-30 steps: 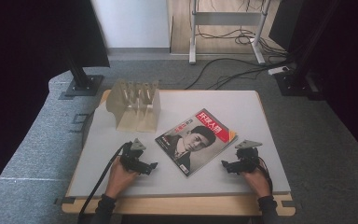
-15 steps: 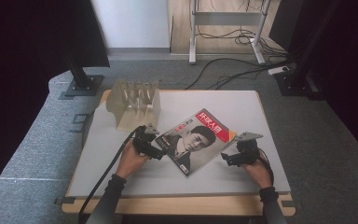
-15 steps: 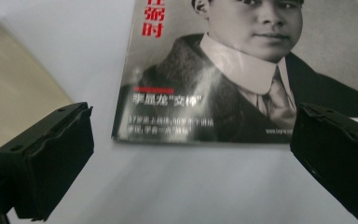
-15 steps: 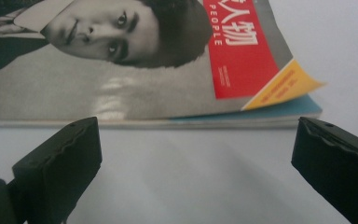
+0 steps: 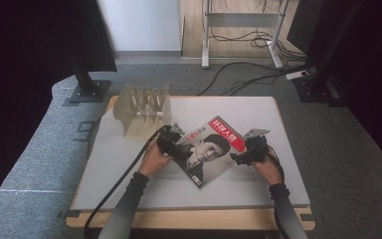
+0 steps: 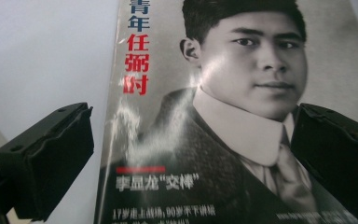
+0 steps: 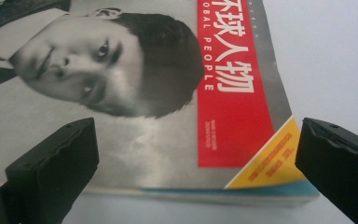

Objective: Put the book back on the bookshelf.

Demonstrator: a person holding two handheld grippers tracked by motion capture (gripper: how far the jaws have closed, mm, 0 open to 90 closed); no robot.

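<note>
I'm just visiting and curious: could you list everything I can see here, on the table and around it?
magazine: one, grey cover with a red title band, lying flat and askew at the table's middle.
rack: one, pale beige with upright dividers, at the far left of the table.
table: one, white top with a wooden front edge.
cables: several, black, on the grey floor beyond the table.
left tool: one, black, jaws open over the magazine's left edge.
right tool: one, black, jaws open at the magazine's right edge.
forearms: two, dark sleeves, from the bottom.
</note>
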